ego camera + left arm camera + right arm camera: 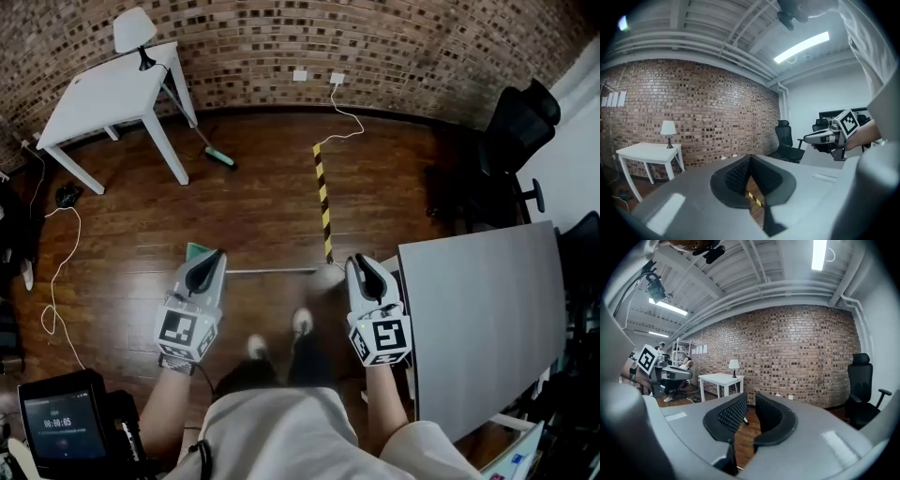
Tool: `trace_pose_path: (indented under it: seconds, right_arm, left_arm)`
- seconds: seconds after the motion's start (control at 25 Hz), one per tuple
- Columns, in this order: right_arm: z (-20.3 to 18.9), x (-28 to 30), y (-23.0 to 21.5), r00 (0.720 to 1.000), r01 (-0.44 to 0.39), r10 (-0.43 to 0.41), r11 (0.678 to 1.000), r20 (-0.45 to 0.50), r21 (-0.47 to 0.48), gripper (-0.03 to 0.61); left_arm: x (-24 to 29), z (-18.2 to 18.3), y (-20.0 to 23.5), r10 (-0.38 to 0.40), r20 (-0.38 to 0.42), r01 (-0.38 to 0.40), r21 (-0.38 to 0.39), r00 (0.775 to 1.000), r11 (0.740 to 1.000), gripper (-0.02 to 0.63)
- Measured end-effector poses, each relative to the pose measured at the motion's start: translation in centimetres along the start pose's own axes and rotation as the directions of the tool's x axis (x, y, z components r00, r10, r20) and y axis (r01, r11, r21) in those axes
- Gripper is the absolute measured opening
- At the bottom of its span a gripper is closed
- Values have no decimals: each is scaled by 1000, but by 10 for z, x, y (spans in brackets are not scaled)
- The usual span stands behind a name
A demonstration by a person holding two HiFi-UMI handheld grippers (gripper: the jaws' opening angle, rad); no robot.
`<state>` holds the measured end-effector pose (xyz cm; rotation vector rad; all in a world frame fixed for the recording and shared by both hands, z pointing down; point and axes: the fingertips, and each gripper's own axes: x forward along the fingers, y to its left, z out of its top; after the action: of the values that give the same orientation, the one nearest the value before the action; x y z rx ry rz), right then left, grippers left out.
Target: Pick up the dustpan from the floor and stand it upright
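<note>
The dustpan lies flat on the wooden floor in the head view. Only a corner of its green pan (195, 250) shows, the rest hidden under my left gripper (214, 259). Its thin grey handle (277, 271) runs right towards my right gripper (366, 266). Both grippers hover above the floor, apart from the dustpan. In the left gripper view the left gripper (750, 161) has its pads meeting at the tips, shut on nothing. The right gripper (751, 405) shows a narrow gap between its pads with only floor behind, so it is slightly open and empty.
A grey table (478, 319) stands close on the right. A white table (103, 94) with a lamp is at the back left, a broom (221, 157) leaning by it. Yellow-black tape (323, 202) crosses the floor. Black chairs (516, 131) stand at right; cables (56, 272) trail left.
</note>
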<state>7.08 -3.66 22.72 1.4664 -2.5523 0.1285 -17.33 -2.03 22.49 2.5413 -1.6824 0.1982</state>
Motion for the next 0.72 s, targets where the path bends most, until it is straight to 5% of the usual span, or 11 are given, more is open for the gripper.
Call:
trace_pose_path:
  seconds: [0.28, 0.72]
  right_arm:
    - [-76, 40, -47, 998, 2, -2, 1000, -68, 7, 88]
    - [-276, 130, -108, 987, 11, -2, 998, -162, 54, 133]
  left_arm:
    - [92, -60, -20, -83, -24, 83, 10, 996, 996, 0]
    - [222, -246, -28, -132, -77, 130, -28, 988, 991, 0]
